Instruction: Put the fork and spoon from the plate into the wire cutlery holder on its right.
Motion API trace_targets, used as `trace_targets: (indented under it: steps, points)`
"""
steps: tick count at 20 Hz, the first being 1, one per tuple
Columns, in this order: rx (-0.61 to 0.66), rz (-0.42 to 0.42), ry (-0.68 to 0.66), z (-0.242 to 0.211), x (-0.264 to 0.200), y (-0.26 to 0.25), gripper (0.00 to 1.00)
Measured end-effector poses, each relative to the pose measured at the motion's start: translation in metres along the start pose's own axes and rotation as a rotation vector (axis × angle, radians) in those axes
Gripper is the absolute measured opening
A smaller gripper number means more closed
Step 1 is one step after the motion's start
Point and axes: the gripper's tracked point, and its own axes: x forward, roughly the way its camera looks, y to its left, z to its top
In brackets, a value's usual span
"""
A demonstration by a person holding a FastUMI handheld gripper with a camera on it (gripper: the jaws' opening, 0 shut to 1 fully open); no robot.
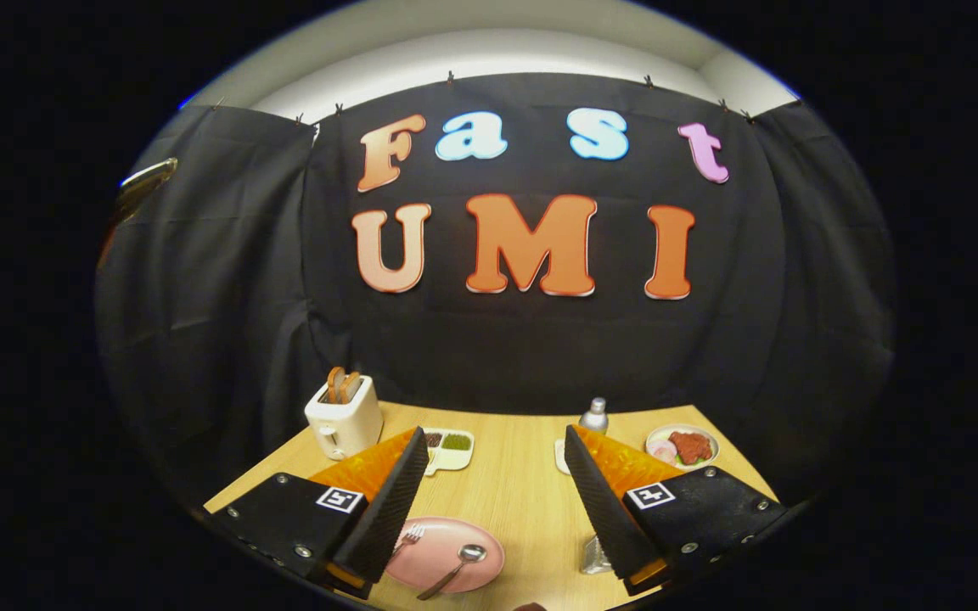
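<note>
I have the hand-held gripper [489,501] hanging above the near edge of the worktop [514,484] with its fingers spread wide and nothing between them, so it is released and free for a first pick. The pink plate [446,556] sits at the near edge, below and slightly toward my left finger, whose tip overlaps the plate's left rim in this view. On it the spoon [455,568] lies on the right half, bowl pointing away from me and to the right, handle running back toward the near edge; the fork [408,539] lies on the left half, its tines just beside my left finger and its handle partly hidden behind that finger. The wire cutlery holder [595,556] stands just right of the plate, at the near edge, mostly tucked behind my right finger, so I cannot judge its opening well. As I read it, both utensils lie below the open gap, slightly left of centre, so the coming move calls for a drop down and a little left, with the fingers turned across a handle's long axis.
</note>
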Motion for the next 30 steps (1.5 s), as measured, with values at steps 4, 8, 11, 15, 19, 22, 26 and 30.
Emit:
trace_targets:
  steps: [4,8,11,15,19,22,26,30]
  points:
    - [-0.013,0.057,0.230,-0.070,0.012,0.020,0.93]
    - [-0.011,0.081,0.451,-0.136,0.017,0.031,0.87]
    - [0.021,0.099,0.589,-0.177,0.011,0.041,0.83]
    - [0.040,0.097,0.765,-0.221,0.010,0.049,0.79]
    - [0.044,0.068,0.906,-0.260,0.013,0.051,0.71]
    - [0.057,0.053,0.985,-0.283,0.018,0.052,0.61]
    - [0.091,0.039,1.071,-0.299,0.024,0.054,0.51]
    - [0.131,0.014,1.156,-0.312,0.026,0.056,0.41]
